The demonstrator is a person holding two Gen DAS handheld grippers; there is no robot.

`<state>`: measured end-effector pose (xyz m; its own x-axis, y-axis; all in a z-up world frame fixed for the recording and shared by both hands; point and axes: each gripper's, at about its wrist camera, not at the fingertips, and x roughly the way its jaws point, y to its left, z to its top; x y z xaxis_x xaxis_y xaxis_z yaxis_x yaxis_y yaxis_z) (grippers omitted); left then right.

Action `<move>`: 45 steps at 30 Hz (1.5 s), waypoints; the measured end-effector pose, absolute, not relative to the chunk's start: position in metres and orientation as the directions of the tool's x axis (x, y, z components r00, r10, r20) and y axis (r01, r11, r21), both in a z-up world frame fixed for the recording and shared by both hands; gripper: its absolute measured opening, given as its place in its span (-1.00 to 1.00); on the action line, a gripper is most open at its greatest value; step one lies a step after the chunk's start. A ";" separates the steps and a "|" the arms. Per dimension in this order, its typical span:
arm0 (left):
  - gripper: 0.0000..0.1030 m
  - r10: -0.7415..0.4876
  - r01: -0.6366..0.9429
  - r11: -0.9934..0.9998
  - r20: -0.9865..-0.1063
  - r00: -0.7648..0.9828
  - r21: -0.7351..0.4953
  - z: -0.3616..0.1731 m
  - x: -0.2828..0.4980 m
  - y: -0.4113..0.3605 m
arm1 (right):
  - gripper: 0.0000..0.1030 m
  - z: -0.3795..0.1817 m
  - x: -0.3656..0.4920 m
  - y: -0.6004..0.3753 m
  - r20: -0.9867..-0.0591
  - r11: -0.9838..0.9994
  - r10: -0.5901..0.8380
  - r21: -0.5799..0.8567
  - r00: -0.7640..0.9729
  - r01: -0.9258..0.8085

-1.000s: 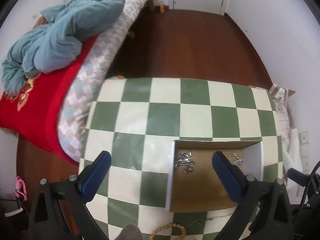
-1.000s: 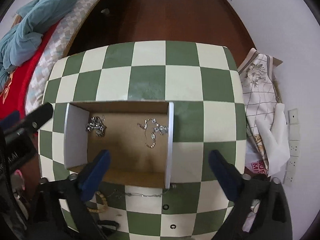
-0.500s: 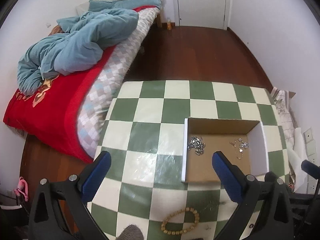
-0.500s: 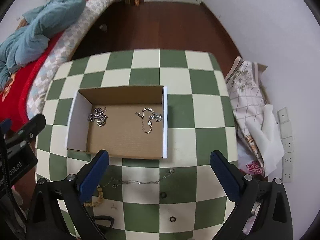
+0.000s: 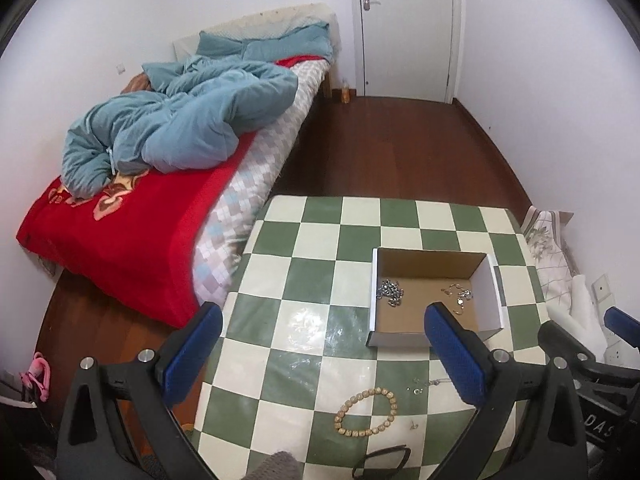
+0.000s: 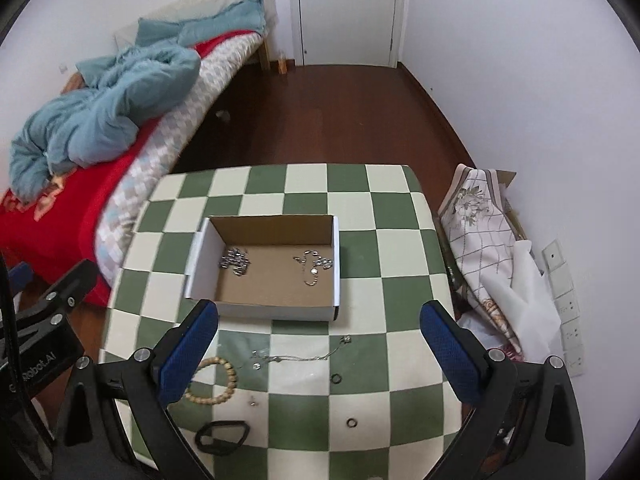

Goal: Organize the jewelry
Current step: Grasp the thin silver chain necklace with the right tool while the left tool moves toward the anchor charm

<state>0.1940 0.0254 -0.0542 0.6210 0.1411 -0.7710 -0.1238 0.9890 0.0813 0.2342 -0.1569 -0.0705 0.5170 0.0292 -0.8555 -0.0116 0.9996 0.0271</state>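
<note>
A shallow cardboard box (image 6: 276, 312) (image 5: 396, 339) sits on the green-and-white checked table (image 6: 404, 248) (image 5: 304, 280). Two silver chains lie in it, one at the left (image 6: 235, 261) (image 5: 390, 290) and one at the right (image 6: 313, 264) (image 5: 458, 295). In front of the box lie a wooden bead bracelet (image 6: 218, 378) (image 5: 366, 411), a thin silver chain (image 6: 296, 356), two small dark rings (image 6: 335, 379) (image 6: 351, 423) and a black bangle (image 6: 221, 435) (image 5: 382, 465). My left gripper (image 5: 324, 354) and right gripper (image 6: 318, 350) are open, empty, held high above the table's near side.
A bed with a red blanket and blue duvet (image 5: 168, 132) stands left of the table. Wooden floor (image 6: 320, 120) and a white door (image 5: 404, 28) lie beyond. Folded cloth and bags (image 6: 484, 240) lean on the right wall.
Both grippers have pulled up and back from the box. The views widened, showing the loose jewelry in front of the box, the bed and the door.
</note>
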 end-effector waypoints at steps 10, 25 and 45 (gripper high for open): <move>1.00 0.276 -0.118 0.960 -0.804 0.527 0.252 -0.114 0.182 0.007 | 0.49 -0.142 0.213 -0.224 -0.927 0.987 0.057 0.107 0.371 0.116; 1.00 0.333 -0.142 0.942 -0.896 0.295 0.304 -0.217 0.204 0.038 | -0.25 -0.271 0.278 -0.212 -0.973 0.991 0.101 0.117 0.210 0.064; 0.35 -0.030 0.125 0.992 -0.985 0.168 -0.009 -0.242 0.177 -0.053 | -0.85 -0.255 0.201 -0.307 -0.965 0.975 0.054 0.107 0.258 0.197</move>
